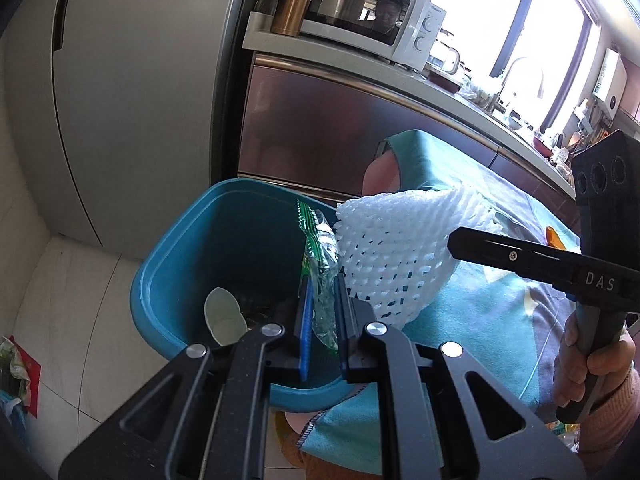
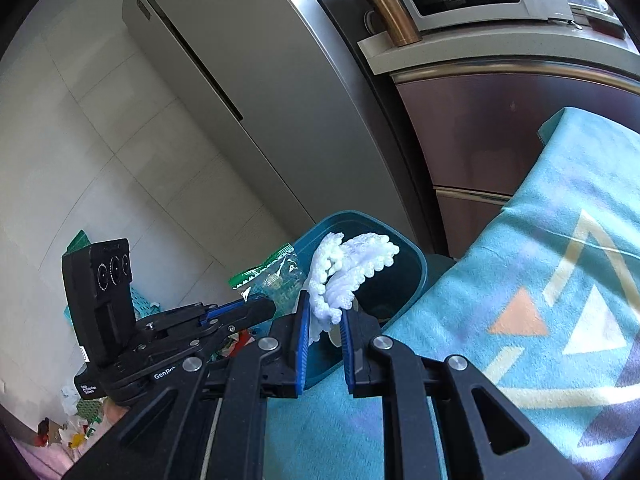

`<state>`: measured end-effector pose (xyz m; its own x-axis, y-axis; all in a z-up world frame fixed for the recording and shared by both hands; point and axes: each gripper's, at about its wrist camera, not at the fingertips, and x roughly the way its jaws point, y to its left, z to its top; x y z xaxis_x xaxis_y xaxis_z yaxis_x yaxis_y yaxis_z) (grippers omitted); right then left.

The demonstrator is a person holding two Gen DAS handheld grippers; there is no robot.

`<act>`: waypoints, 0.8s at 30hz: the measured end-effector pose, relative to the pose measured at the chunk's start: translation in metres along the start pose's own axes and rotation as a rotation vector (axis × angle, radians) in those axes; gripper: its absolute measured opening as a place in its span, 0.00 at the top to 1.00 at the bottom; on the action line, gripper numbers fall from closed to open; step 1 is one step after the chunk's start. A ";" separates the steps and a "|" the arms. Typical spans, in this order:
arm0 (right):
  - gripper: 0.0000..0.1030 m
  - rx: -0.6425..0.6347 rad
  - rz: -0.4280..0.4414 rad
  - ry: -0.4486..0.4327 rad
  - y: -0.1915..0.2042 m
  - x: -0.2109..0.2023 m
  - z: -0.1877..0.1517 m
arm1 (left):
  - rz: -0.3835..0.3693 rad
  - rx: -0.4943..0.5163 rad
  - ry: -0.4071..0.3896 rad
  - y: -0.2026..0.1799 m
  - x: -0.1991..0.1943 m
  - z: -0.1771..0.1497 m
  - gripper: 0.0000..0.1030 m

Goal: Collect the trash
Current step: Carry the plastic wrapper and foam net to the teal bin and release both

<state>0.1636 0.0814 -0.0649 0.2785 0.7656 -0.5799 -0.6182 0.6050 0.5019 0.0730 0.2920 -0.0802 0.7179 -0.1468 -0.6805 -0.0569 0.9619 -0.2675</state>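
1. Grippers, two of them, meet over one teal bin (image 1: pixel 168 280).
2. Left gripper (image 1: pixel 323 308) pinches one green-edged clear wrapper (image 1: pixel 320 272) above the bin's mouth.
3. Right gripper (image 2: pixel 325 320) clamps one white foam net (image 2: pixel 344 272) beside the bin's rim, over one patterned teal cloth (image 2: pixel 540 280).
4. One pale scrap (image 1: pixel 224 316) lies inside the bin.

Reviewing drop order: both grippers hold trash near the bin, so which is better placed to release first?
Left, probably. The left gripper holds its green plastic wrapper directly above the teal bin, while the right gripper holds the white foam net nearer the rim.
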 end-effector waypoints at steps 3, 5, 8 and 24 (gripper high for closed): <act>0.86 0.005 -0.016 0.028 -0.002 0.012 0.002 | 0.006 -0.004 0.021 0.003 0.012 -0.001 0.89; 0.86 0.008 -0.021 0.051 -0.003 0.021 0.004 | 0.007 -0.007 0.035 0.005 0.020 -0.002 0.89; 0.84 0.005 -0.041 0.077 -0.004 0.032 0.005 | 0.010 -0.019 0.052 0.007 0.031 -0.001 0.89; 0.74 0.031 -0.038 0.078 -0.013 0.033 -0.001 | -0.020 -0.057 0.080 0.007 0.060 -0.006 0.79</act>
<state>0.1800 0.0984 -0.0918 0.2427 0.7231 -0.6467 -0.5849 0.6409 0.4971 0.1115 0.2889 -0.1273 0.6617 -0.1856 -0.7264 -0.0841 0.9444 -0.3179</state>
